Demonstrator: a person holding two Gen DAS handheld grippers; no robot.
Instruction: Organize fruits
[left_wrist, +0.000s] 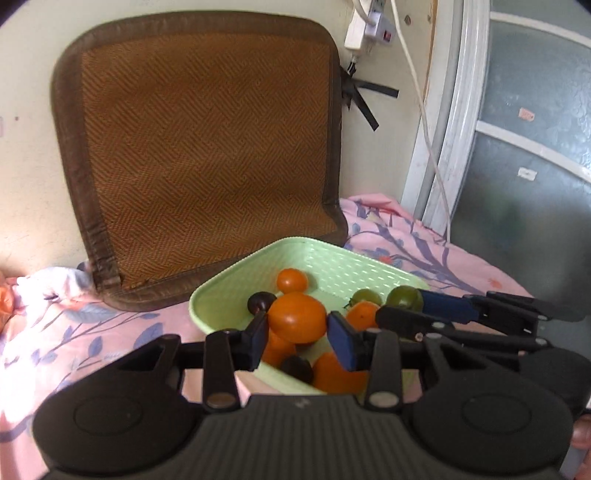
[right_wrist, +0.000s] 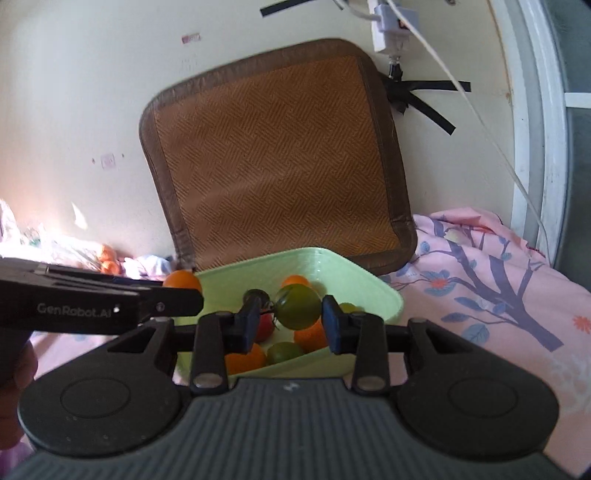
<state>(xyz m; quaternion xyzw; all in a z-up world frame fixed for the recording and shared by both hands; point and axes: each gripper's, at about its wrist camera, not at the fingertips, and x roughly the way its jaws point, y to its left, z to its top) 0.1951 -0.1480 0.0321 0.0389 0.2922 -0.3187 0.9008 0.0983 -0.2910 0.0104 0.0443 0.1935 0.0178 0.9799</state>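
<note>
My left gripper (left_wrist: 297, 328) is shut on an orange tomato (left_wrist: 297, 317) and holds it just above a light green perforated basket (left_wrist: 332, 266). The basket holds several small fruits: orange ones, dark purple ones (left_wrist: 260, 301) and a green one (left_wrist: 365, 295). From the right, my right gripper (left_wrist: 402, 306) reaches over the basket, shut on a green tomato (left_wrist: 404, 297). In the right wrist view the right gripper (right_wrist: 291, 321) pinches that green tomato (right_wrist: 297, 308) over the basket (right_wrist: 369, 291). The left gripper (right_wrist: 184, 291) comes in from the left with the orange tomato (right_wrist: 181, 280).
The basket sits on a pink floral bedsheet (right_wrist: 480, 295). A brown woven cushion (left_wrist: 203, 147) leans on the wall right behind it. A power strip (left_wrist: 360, 29) and a white cable (left_wrist: 424, 122) hang at the upper right beside a frosted glass door (left_wrist: 524, 184). Crumpled cloth and orange items (right_wrist: 107, 258) lie far left.
</note>
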